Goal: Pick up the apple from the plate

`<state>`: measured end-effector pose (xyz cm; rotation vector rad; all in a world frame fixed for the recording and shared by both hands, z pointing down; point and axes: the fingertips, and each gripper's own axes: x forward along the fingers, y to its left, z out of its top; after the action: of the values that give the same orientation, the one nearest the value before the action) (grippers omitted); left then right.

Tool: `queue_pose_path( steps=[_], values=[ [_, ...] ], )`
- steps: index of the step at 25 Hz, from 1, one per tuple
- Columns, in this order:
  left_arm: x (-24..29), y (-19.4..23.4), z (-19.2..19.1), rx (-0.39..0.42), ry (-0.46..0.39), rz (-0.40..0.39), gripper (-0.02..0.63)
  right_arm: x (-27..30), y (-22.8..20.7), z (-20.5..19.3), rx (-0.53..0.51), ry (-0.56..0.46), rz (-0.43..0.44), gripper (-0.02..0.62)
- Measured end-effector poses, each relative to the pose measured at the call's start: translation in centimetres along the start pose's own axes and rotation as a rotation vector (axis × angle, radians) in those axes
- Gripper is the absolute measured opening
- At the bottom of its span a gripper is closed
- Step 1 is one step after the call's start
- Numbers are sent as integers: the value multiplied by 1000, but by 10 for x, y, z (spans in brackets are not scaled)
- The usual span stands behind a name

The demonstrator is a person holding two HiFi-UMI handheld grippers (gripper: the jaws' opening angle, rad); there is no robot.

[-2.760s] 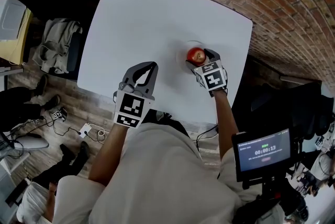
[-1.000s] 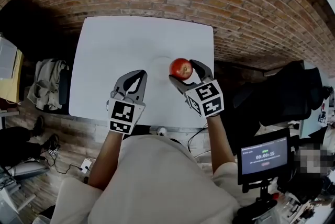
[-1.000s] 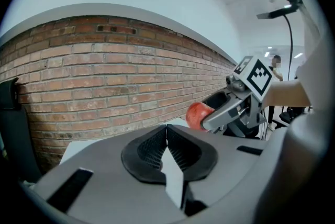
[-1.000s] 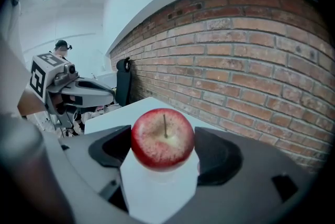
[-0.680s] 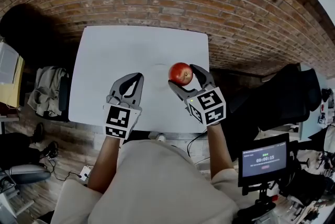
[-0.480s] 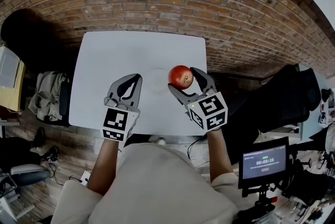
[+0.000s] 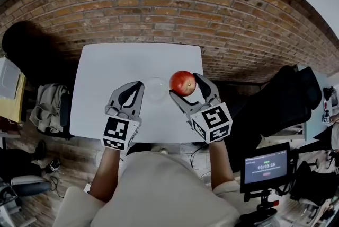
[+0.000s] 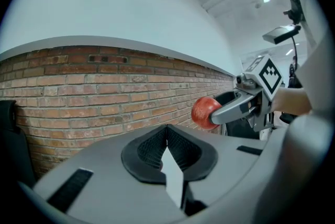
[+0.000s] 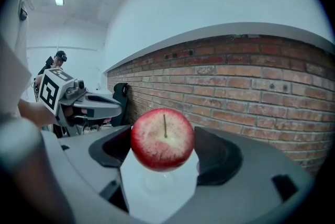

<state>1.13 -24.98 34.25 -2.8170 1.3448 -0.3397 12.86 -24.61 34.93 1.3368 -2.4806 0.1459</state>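
Right tongs (image 7: 185, 86) grip apple (image 7: 181, 81); clear plate (image 7: 155, 89) barely discernible.

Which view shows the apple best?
The right gripper view: the apple sits large and central, clamped in the right tongs. The head view shows it small from above; the left gripper view shows it small and partly covered.

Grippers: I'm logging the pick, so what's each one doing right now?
Left gripper: closed, empty.
Right gripper: closed on the apple.
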Motion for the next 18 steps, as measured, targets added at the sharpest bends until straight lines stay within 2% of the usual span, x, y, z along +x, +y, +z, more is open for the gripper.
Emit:
queue_pose_path(
  steps=[4, 18],
  values=[
    [-4, -5, 2, 3, 0, -1, 6, -10, 0, 11, -13, -33, -22, 374],
    [-16, -11, 9, 26, -20, 1, 6, -25, 12, 29, -24, -89, -14, 374]
  ],
)
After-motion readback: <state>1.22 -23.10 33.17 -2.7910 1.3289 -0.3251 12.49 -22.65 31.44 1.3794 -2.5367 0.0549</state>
